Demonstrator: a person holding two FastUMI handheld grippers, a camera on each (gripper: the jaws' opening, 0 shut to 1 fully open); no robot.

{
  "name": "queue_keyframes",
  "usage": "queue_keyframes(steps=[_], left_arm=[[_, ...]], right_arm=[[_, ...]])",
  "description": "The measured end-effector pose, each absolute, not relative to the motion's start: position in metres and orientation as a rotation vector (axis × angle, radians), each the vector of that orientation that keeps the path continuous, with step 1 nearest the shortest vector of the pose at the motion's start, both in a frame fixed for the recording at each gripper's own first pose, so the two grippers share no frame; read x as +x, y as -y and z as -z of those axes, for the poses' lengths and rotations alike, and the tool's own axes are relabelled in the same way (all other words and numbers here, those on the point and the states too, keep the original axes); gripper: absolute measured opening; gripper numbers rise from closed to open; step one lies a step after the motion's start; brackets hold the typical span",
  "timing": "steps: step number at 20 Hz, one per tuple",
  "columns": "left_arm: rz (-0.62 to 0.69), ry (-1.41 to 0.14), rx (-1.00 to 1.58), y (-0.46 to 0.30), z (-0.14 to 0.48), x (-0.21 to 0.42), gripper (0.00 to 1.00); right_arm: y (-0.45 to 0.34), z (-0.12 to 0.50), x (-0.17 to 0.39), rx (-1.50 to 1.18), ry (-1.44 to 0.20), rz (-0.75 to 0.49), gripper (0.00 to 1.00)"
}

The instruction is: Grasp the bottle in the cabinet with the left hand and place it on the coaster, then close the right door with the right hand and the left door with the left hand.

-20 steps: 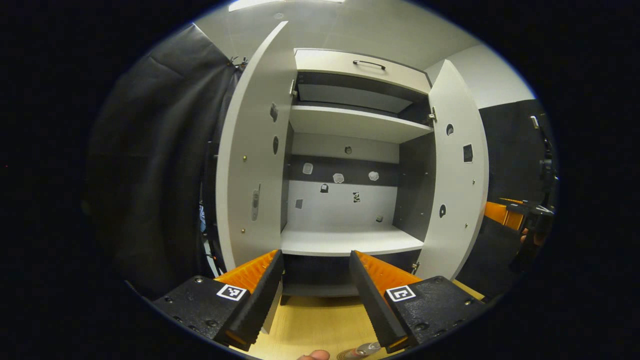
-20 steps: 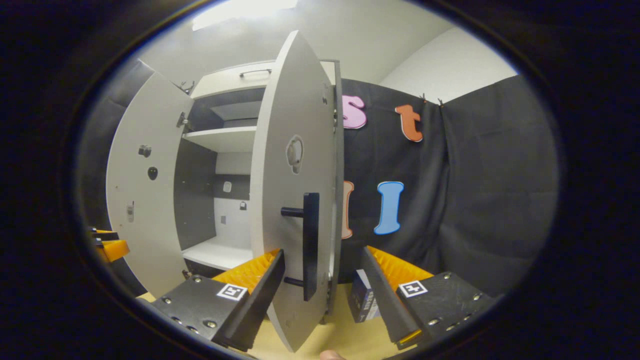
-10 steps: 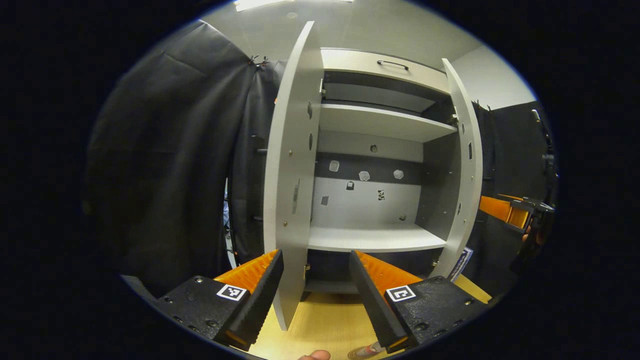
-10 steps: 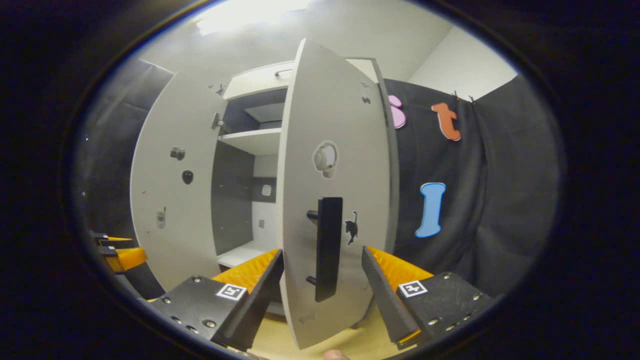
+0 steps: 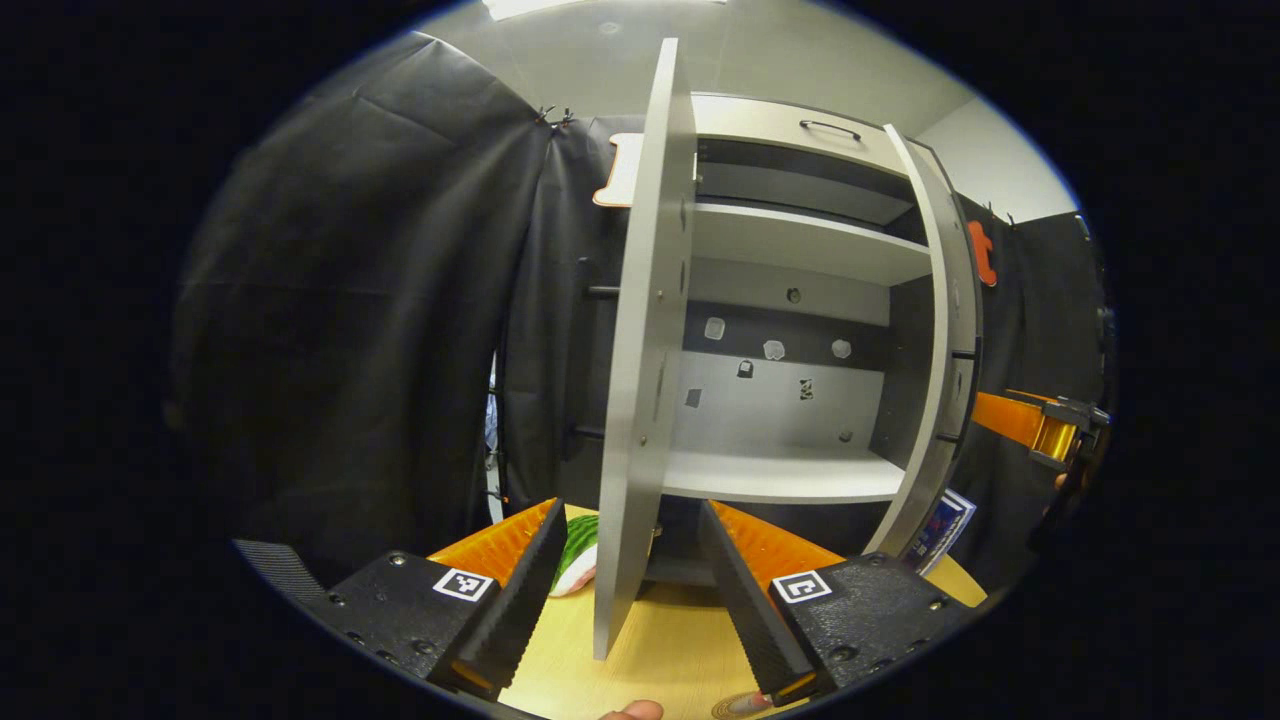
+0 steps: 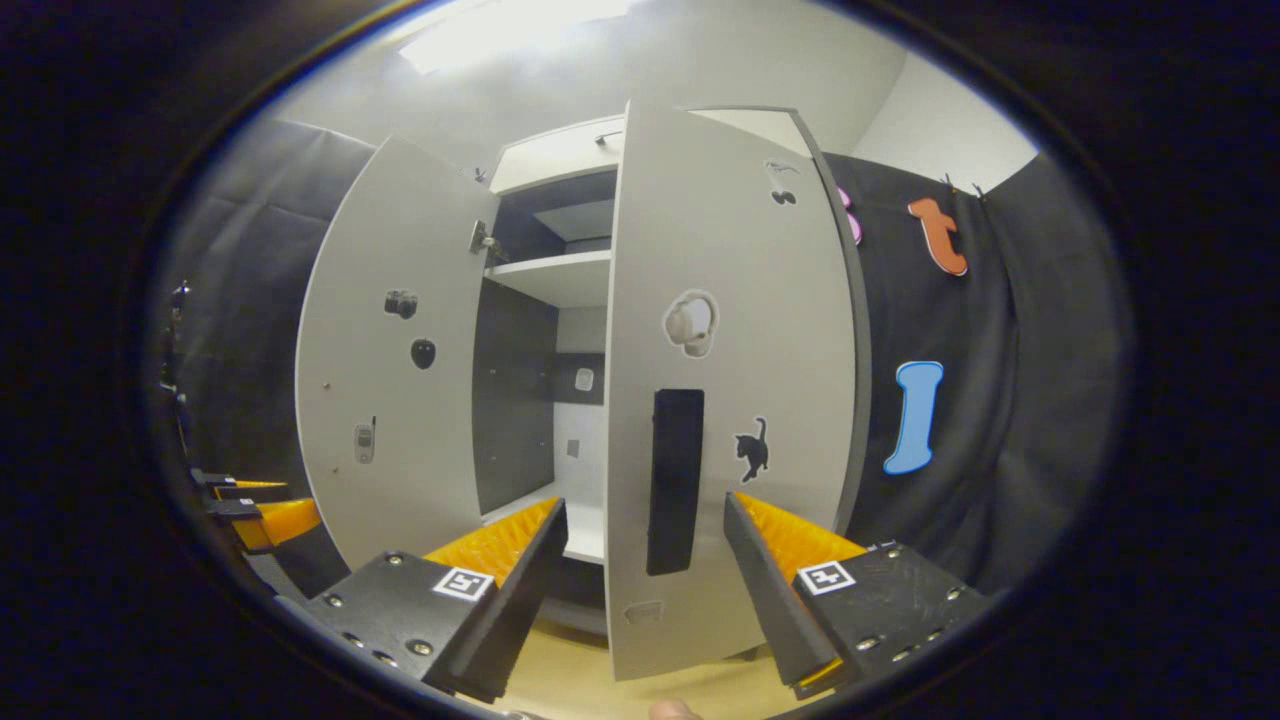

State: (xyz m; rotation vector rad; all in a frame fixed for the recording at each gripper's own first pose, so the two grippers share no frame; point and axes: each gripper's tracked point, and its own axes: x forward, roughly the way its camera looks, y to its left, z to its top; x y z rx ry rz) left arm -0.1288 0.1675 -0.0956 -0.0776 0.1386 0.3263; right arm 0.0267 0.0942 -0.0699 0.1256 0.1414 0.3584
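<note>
While both doors of the cabinet [image 5: 800, 300] stand ajar, the left tool [image 5: 628, 590] points at the left door [image 5: 640, 380], seen nearly edge-on, with its fingers apart on either side of the door's lower edge and not pressing on it. Inside the cabinet the lower shelf [image 5: 780, 475] carries nothing, and small stickers dot the back wall above it. At the bottom rim of the left gripper view, in front of the cabinet on the wooden worktop [image 5: 650, 650], a sliver of the bottle [image 5: 745, 703] shows on a round coaster [image 5: 722, 711], beside a fingertip. A green-striped thing [image 5: 580, 565] lies on the worktop left of the cabinet. From the right gripper view, the right tool [image 6: 645, 590] faces the outer side of the right door [image 6: 730, 400], fingers apart and flanking its dark handle [image 6: 676, 480] without gripping it. The right door is partly swung in, leaving a gap to the cabinet's inside.
</note>
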Motion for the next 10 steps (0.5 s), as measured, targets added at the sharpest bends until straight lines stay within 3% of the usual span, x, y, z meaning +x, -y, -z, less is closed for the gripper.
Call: queue_keyframes(steps=[10], left_arm=[[-0.396,-0.149,-0.087,-0.199,0.102,-0.130,0.87]], right_arm=[[-0.084,0.071,0.036,0.119,-0.145,-0.322,0.95]])
